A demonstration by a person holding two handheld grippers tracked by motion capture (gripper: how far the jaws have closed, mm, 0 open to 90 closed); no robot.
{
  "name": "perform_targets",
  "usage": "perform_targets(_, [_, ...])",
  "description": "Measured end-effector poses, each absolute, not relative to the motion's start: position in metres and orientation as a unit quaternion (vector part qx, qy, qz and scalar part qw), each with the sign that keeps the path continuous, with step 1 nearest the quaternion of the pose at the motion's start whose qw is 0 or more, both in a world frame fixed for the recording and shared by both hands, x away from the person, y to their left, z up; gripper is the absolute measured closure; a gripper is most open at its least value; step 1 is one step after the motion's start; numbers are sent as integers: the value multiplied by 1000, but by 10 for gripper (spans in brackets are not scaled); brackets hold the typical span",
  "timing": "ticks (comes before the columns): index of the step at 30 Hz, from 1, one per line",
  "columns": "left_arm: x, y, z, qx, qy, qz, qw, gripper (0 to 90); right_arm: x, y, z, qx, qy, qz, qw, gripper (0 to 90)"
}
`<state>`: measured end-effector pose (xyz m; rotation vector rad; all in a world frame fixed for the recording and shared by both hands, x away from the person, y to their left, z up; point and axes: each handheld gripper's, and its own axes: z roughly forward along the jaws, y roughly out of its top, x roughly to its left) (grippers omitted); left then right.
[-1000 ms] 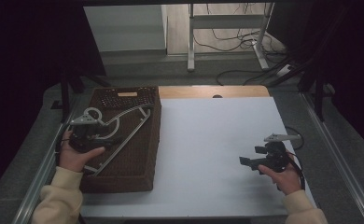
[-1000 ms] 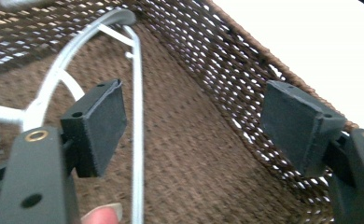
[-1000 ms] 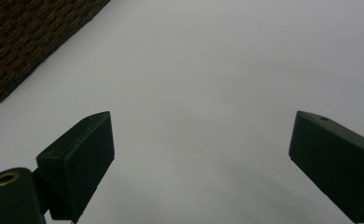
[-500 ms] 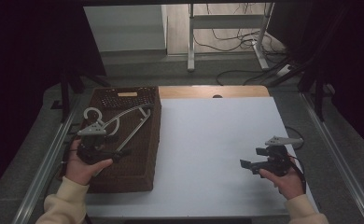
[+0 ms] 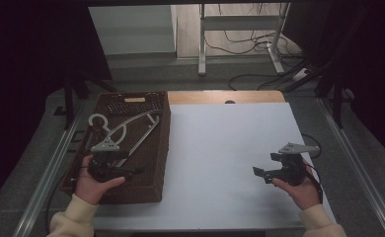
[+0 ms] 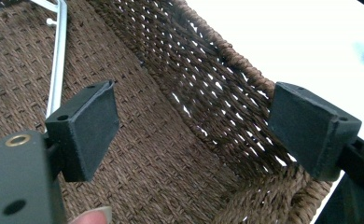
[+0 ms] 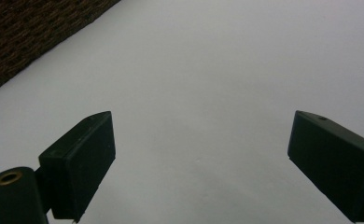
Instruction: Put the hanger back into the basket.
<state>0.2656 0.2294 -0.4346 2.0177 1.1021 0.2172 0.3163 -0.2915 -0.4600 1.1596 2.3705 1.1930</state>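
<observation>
A pale clothes hanger (image 5: 126,129) lies inside the brown woven basket (image 5: 153,165) at the table's left. My left gripper (image 5: 134,171) hovers over the near half of the basket, just in front of the hanger. Its jaws have just been opening and stand open with nothing between them. In the left gripper view the open gripper (image 6: 194,126) faces the basket's woven wall (image 6: 208,84), with the hanger's metal bar (image 6: 56,70) at the upper left. My right gripper (image 5: 259,174) is held open above the white table (image 5: 220,148) at the right, well away from the basket.
The right gripper view has the open gripper (image 7: 201,154) over the bare white tabletop (image 7: 208,70), with the basket's side (image 7: 31,32) in the top left corner. A wooden strip (image 5: 225,97) edges the table's far side. Metal rails run along both sides.
My left hand has shifted to the right and a little nearer over the basket, away from the hanger. The right hand has stayed put.
</observation>
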Motion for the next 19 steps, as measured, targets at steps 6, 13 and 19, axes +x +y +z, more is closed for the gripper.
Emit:
perform_targets(6, [268, 227, -435, 801, 432, 84, 406, 165, 314, -294, -461, 401, 812, 404, 126, 78])
perform_targets(13, [270, 227, -436, 802, 431, 84, 405, 161, 313, -295, -461, 398, 816, 397, 131, 78])
perform_targets(19, [271, 225, -434, 802, 428, 79, 410, 162, 312, -297, -463, 400, 817, 392, 136, 78])
